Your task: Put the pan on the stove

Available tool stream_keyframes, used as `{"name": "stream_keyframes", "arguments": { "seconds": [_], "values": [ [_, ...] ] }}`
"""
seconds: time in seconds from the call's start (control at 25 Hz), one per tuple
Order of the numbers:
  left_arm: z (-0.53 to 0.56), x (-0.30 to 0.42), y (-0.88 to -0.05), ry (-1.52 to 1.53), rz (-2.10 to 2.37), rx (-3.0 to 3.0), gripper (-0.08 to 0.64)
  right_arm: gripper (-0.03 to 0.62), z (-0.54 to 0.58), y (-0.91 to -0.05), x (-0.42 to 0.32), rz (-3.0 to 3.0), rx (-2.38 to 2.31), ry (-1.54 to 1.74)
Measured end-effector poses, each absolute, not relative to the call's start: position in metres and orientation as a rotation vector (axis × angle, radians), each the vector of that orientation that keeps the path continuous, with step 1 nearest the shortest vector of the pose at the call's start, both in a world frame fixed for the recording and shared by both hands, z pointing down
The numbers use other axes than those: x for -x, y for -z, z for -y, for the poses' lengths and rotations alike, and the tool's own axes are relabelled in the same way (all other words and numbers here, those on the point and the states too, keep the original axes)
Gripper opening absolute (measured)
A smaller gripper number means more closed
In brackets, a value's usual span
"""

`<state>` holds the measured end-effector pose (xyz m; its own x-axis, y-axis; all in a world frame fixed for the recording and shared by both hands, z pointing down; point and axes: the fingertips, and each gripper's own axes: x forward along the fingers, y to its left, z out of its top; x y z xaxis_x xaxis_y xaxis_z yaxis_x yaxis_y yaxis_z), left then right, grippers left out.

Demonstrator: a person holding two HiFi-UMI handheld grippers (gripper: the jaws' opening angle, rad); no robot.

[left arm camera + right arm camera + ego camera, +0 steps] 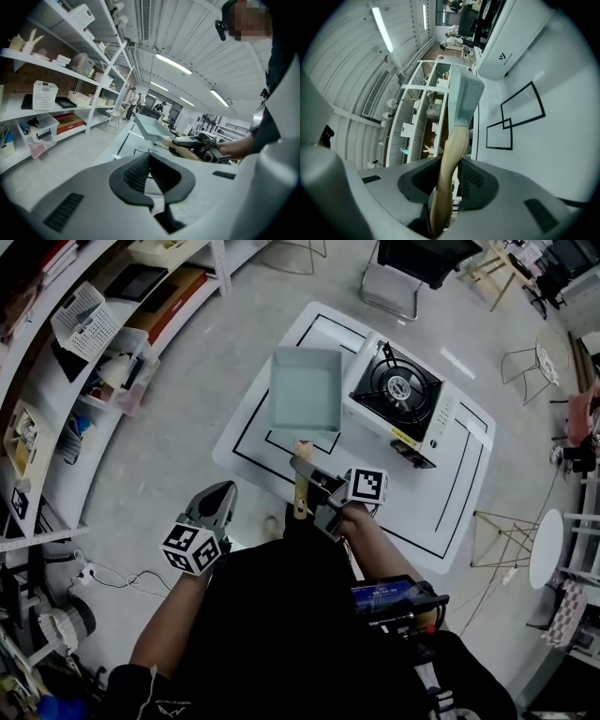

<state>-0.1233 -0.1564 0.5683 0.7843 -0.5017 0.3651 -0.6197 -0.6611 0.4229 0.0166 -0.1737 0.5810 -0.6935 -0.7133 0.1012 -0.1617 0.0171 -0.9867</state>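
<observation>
The right gripper (306, 468) is clamped on the wooden handle (301, 498) of the square pale-blue pan (305, 390); in the right gripper view the right gripper (445, 164) has both dark pads pressed on the wooden handle (451, 154), which runs up out of the jaws to the pan (464, 96) at the centre of the frame. In the head view the pan sits at the upper centre, straight beyond the gripper, its open side facing up and the handle pointing back toward the person; it is held over the white surface marked with black rectangles (248, 442) - just left of the portable gas stove (398, 395), beside it rather than on the burner (397, 386); whether its edge touches the stove body I cannot tell.

The left gripper (225, 488) is at the lower left of the head view, well apart from the pan; in the left gripper view the left gripper (150, 157) has its tips together with nothing between them, and the pan (150, 126) shows beyond, right of centre. Storage shelves (94, 352) fill the upper left of the head view.
</observation>
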Motion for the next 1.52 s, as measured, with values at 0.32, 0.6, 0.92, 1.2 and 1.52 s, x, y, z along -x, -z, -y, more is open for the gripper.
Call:
{"name": "stream_keyframes", "arguments": {
  "seconds": [0.32, 0.6, 0.92, 1.2, 1.52],
  "values": [
    [0.153, 0.102, -0.562, -0.311, 0.743, -2.477, 0.009, 0.130, 0.164, -0.560, -0.042, -1.890, 0.948, 1.620],
    [0.148, 0.064, -0.555, -0.331, 0.630, -2.540, 0.009, 0.130, 0.157, -0.546, -0.065, -1.884, 0.949, 1.544],
    [0.145, 0.034, -0.558, -0.347, 0.561, -2.564, 0.009, 0.133, 0.151, -0.541, -0.104, -1.859, 1.014, 1.478],
    [0.146, 0.001, -0.556, -0.372, 0.496, -2.582, 0.009, 0.133, 0.151, -0.534, -0.142, -1.820, 1.066, 1.420],
    [0.140, -0.036, -0.554, -0.403, 0.399, -2.624, 0.009, 0.135, 0.145, -0.541, -0.185, -1.694, 1.149, 1.418]
  ]
}}
